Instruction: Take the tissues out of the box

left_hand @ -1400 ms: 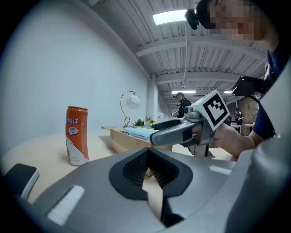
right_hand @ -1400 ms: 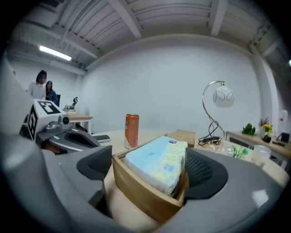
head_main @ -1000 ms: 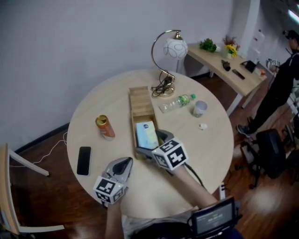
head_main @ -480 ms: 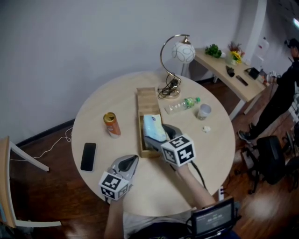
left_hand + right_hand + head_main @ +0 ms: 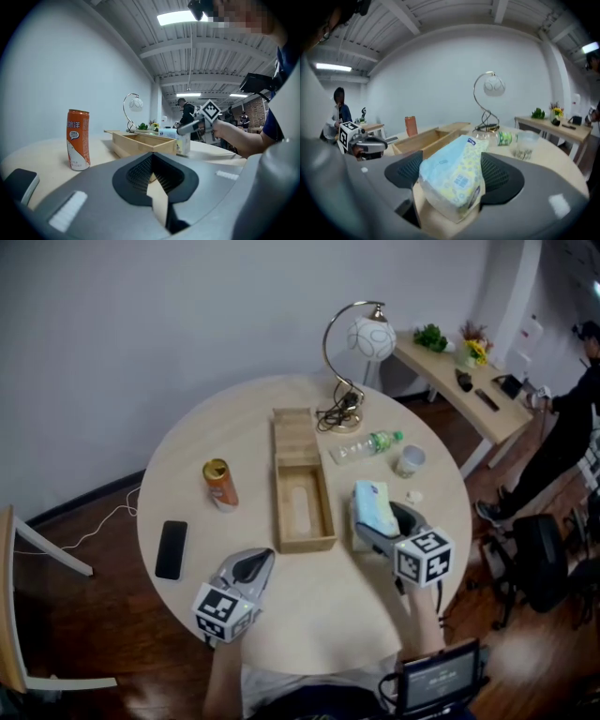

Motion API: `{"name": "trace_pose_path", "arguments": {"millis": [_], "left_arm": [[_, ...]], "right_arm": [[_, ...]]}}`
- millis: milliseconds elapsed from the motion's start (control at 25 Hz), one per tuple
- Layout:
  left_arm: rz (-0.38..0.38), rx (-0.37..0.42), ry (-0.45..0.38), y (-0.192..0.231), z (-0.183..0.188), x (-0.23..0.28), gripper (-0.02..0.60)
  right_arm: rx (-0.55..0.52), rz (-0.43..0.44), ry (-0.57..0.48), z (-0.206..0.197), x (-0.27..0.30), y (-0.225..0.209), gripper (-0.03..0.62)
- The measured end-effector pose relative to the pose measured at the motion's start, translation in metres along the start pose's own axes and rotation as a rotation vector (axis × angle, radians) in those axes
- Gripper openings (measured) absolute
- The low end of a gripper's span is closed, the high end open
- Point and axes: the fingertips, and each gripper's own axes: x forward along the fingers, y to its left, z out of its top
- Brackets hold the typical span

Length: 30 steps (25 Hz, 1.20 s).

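The open wooden box [image 5: 302, 542] lies mid-table with nothing inside it. A pale blue tissue pack [image 5: 373, 504] is out of the box, just right of it and above the tabletop. My right gripper [image 5: 371, 523] is shut on the pack; in the right gripper view the pack [image 5: 457, 180] fills the space between the jaws of that gripper [image 5: 454, 185]. My left gripper [image 5: 253, 564] rests near the table's front edge, left of the box's near end, shut and holding nothing. The left gripper view shows the box [image 5: 140, 142] ahead of the left gripper [image 5: 151, 159].
An orange can [image 5: 220, 484] and a black phone [image 5: 170, 549] sit left of the box. Behind it are a lamp [image 5: 356, 343], a lying plastic bottle [image 5: 366, 444] and a cup [image 5: 410, 461]. A person [image 5: 572, 418] stands by a side desk [image 5: 469, 381] at the right.
My right gripper has closed on the tissue pack, lifted it out of the box and carried it to the right of the box. The left gripper has stayed put.
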Motion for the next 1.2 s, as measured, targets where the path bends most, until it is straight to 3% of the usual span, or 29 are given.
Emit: {"name": "trace_pose_path", "arguments": {"millis": [80,240,480,600,760,1200], "left_arm": [[0.000,-0.003,-0.002,0.001,0.001,0.001,0.003],[0.010,-0.017,0.001,0.002,0.000,0.001,0.003],[0.006,-0.011,-0.003,0.001,0.001,-0.003,0.003],[0.008,-0.010,-0.006,0.004,0.002,-0.002,0.003],[0.009,-0.014,-0.005,0.005,0.000,-0.001,0.003],[0.006,-0.015,-0.001,0.006,-0.002,-0.001,0.003]], "right_arm": [[0.024,0.002,-0.040,-0.019,0.002,-0.004,0.387],[0.042,-0.015,-0.166,-0.019,0.002,0.000,0.416],[0.020,-0.117,-0.093,-0.044,0.000,0.009,0.488],[0.083,-0.102,-0.098,-0.051,0.004,0.005,0.460],[0.076,-0.092,-0.106,-0.050,0.004,0.006,0.408],[0.079,-0.093,-0.098,-0.049,0.004,0.008,0.407]]}}
